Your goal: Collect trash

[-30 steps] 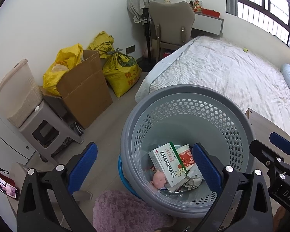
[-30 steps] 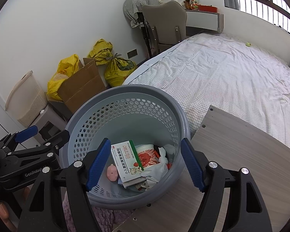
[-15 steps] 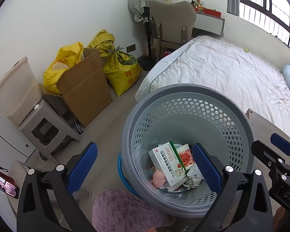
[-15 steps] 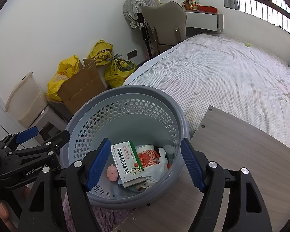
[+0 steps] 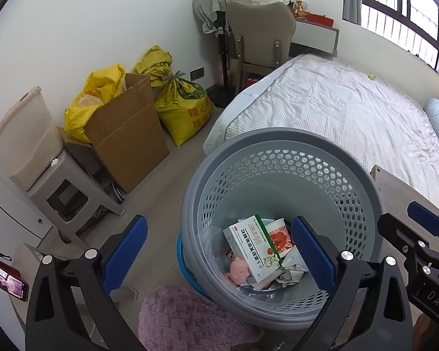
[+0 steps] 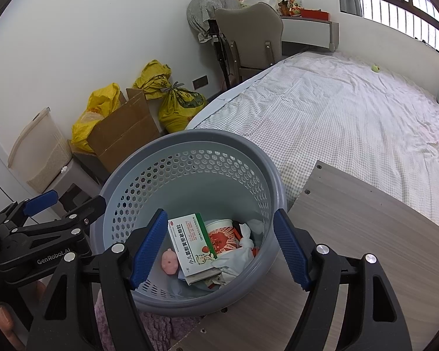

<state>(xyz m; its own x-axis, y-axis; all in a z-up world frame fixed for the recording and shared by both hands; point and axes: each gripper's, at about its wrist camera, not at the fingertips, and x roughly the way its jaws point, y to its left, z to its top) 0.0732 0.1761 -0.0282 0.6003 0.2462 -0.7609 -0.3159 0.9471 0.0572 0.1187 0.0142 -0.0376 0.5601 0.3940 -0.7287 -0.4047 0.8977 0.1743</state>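
A grey perforated trash basket (image 5: 278, 143) stands on the floor beside a wooden table; it also shows in the right wrist view (image 6: 190, 140). Inside lie a white and green medicine box (image 5: 254, 245), a red and white paper cup (image 5: 278, 237), a small pink doll (image 5: 237, 272) and crumpled paper (image 6: 245, 234). My left gripper (image 5: 216, 251) is open and empty above the basket's left side. My right gripper (image 6: 219, 248) is open and empty above the basket, and it shows at the right edge of the left wrist view (image 5: 418, 248).
The wooden table (image 6: 351, 234) is at the right, the bed (image 5: 351, 111) behind it. A cardboard box (image 5: 128, 134), yellow sacks (image 5: 184, 108), a grey stool (image 5: 70, 193) with a bin, and a chair (image 5: 260, 38) line the wall. A pink fluffy rug (image 5: 184, 318) lies below.
Both grippers stay open over the basket. The left wrist view has shifted very slightly; nothing in the basket has moved.
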